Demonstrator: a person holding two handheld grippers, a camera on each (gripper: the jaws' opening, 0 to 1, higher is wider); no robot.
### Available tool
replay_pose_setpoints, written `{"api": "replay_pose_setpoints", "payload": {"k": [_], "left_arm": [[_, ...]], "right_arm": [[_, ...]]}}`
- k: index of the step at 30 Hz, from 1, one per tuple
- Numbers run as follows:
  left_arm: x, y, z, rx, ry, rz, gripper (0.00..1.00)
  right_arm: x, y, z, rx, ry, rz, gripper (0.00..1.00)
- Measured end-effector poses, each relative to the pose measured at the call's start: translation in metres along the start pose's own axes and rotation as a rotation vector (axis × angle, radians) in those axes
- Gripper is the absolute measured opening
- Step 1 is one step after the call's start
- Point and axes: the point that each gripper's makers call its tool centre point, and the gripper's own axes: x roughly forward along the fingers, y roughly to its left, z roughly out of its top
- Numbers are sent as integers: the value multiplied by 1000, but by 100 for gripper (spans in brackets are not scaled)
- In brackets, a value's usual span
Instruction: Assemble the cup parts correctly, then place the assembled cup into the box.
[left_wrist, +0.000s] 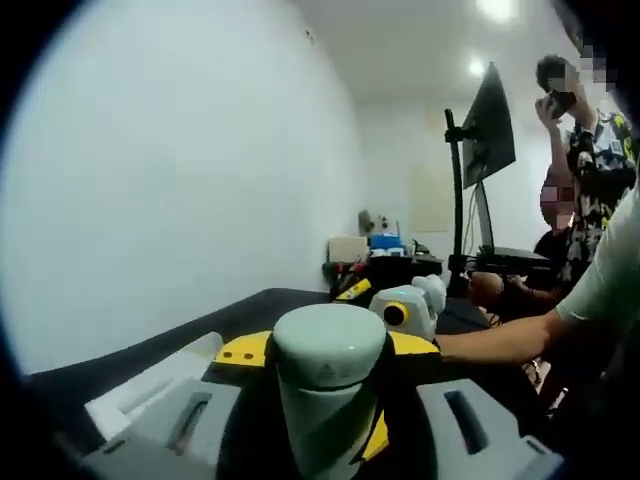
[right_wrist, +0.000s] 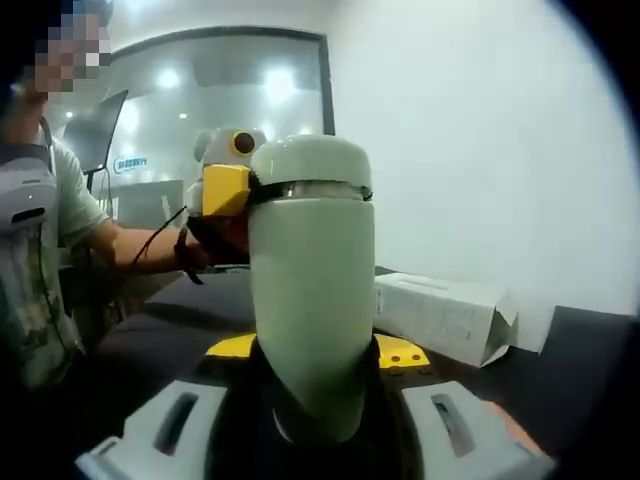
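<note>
- A pale green cup (right_wrist: 312, 300) is seen held up in the air between the two hand-held grippers, above a dark desk (right_wrist: 160, 330); its body is pinched by the right hand-held gripper (right_wrist: 312, 415), whose jaws are pressed against its narrower lower end.
- The lid (right_wrist: 312, 160), a rounded cap of the same pale colour, is seated on the body with a thin dark seam between them; it is gripped at the seam level by the left hand-held gripper (right_wrist: 228, 190), reaching in from the side.
- In the left gripper view the cup (left_wrist: 328, 385) is seen lid-first, clamped between the jaws of the left hand-held gripper (left_wrist: 330, 420); the right hand-held gripper (left_wrist: 405, 312) is visible just behind it.
- The step in hand is judged to be the joining of lid and body; it would be done well if the two axes were kept in line while the lid is turned or pressed; a skewed lid could bind.
- The body should be held steady and not squeezed harder than needed; slipping in the jaws is the main risk.
- A white box (right_wrist: 445, 318) lies on the desk beside and beyond the cup; the cup has not yet been placed in it.
</note>
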Motion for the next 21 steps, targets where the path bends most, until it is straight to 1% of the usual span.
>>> {"api": "replay_pose_setpoints", "payload": {"k": [1, 2, 5, 6, 7, 8, 9, 10, 11, 12, 13, 14, 15, 16, 17, 18, 19, 20, 21], "left_arm": [[1, -1, 0, 1, 0, -33, 39], [1, -1, 0, -7, -3, -46, 39], [0, 5, 2, -17, -10, -49, 39], [0, -3, 1, -12, -7, -29, 40], [-1, -1, 1, -9, -9, 6, 45], [-2, 7, 0, -3, -2, 61, 53], [-3, 7, 1, -1, -2, 62, 66], [-4, 4, 1, -58, 8, 59, 75], [-5, 13, -3, -98, 49, 138, 83], [-6, 13, 1, -92, 33, 162, 86], [-9, 20, 2, -95, 40, 255, 81], [-13, 18, 5, -55, 42, 289, 76], [-12, 7, 18, -23, -38, 273, 72], [-17, 14, 17, -70, -26, 374, 67], [-18, 13, 19, -50, -25, 409, 61], [-21, 14, 24, -6, -32, 454, 58], [-24, 17, 20, 19, 4, 499, 55], [-20, 8, 21, 59, 6, 491, 54], [-22, 7, 14, 56, 52, 538, 54]], "right_arm": [[0, 2, 0, -1, 0, 2, 40], [0, 3, 0, -1, 0, 2, 40], [0, 1, 0, 8, -4, -2, 40], [0, 2, 0, 11, -5, -3, 40], [0, 2, 0, 7, -4, -1, 40], [1, 4, 0, -1, -2, 0, 40], [1, 4, 1, -5, 0, -3, 40], [1, 4, 1, -6, 2, -4, 40], [2, 6, 0, -7, 2, -4, 40], [2, 7, 0, -6, 1, -5, 40], [2, 7, 0, -6, 1, -4, 40], [2, 8, 0, -5, 1, -5, 40], [2, 8, 0, -5, 0, -5, 40], [2, 9, 0, -5, 0, -5, 40], [2, 10, 0, -5, 0, -6, 40], [3, 11, 0, -5, 0, -6, 40], [3, 11, 0, -5, 0, -6, 40], [3, 12, 0, -4, 0, -7, 40], [2, 11, 0, -4, 0, -8, 40]]}}
